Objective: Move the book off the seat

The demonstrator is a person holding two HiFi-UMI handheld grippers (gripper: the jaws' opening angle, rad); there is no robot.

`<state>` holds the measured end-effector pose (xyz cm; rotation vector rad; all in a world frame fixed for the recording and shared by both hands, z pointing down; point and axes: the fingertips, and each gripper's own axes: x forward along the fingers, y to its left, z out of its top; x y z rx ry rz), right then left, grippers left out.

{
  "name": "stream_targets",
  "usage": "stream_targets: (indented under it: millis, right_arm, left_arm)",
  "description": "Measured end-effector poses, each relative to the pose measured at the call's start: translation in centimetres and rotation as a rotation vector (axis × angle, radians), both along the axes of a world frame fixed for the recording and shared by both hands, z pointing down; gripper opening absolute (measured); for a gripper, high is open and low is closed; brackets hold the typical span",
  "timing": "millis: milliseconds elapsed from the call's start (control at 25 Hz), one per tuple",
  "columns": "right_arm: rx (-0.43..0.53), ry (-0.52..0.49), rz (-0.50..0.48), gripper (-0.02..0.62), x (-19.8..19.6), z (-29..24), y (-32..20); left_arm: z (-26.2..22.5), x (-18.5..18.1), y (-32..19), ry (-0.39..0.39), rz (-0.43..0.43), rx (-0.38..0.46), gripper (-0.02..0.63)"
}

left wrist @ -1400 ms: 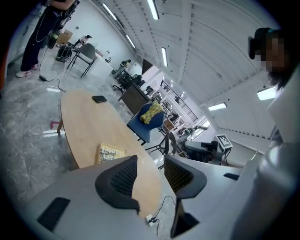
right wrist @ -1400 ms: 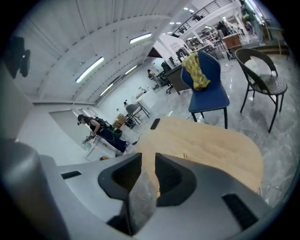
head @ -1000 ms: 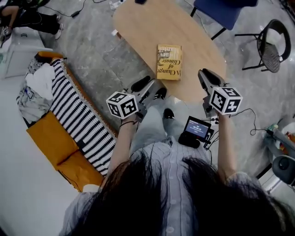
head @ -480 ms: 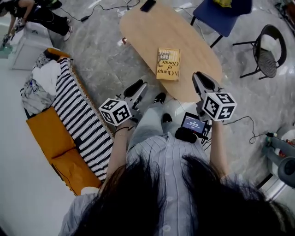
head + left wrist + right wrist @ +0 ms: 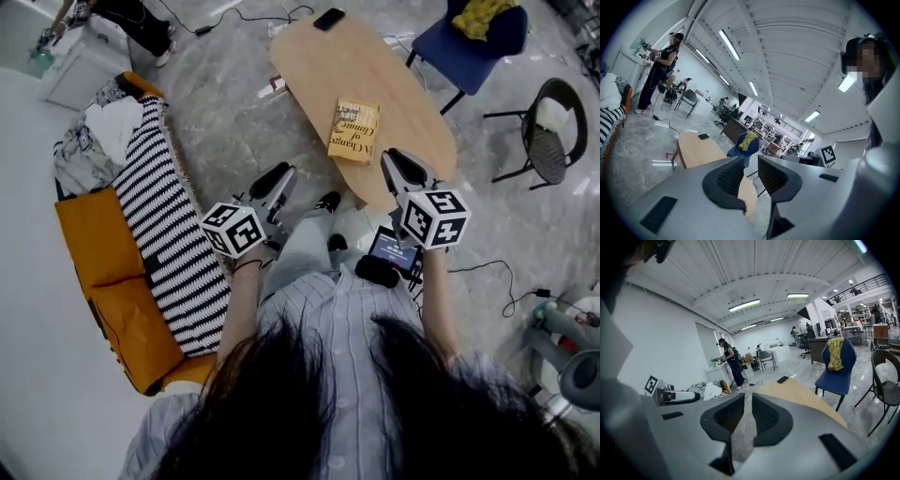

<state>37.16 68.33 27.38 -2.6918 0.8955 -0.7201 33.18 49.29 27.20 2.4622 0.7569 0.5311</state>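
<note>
Head view, one book [image 5: 354,131] on bench [image 5: 309,66], long axis running away from person, left gripper [image 5: 269,181] and right gripper [image 5: 402,169] empty, jaws just closing, narrowly apart

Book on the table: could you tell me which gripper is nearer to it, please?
Right. The right gripper is just below-right of the book in the head view; the left gripper is farther off, below-left. Both grippers' jaws have just been closing, empty.
</note>
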Motion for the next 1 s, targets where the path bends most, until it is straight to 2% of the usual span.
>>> stream_targets:
  millis: [400,720,1000]
  right_arm:
    - [-0.013,0.035,-0.152,0.054,-2.9,-1.3,-4.2]
    - [-0.025,0.06,-0.244,0.052,-3.1,-1.8,-7.0]
    - [-0.008,0.051,-0.3,0.052,-3.6,-1.7,-10.4]
  left_arm:
    - [-1.1,-5.2,-1.2,0.015,-0.083,0.043,0.1]
    - [-2.0,-6.1,-2.1,0.021,-0.129,0.068,0.1]
    - [-2.5,-6.7,-3.5,0.023,-0.136,0.1,0.1]
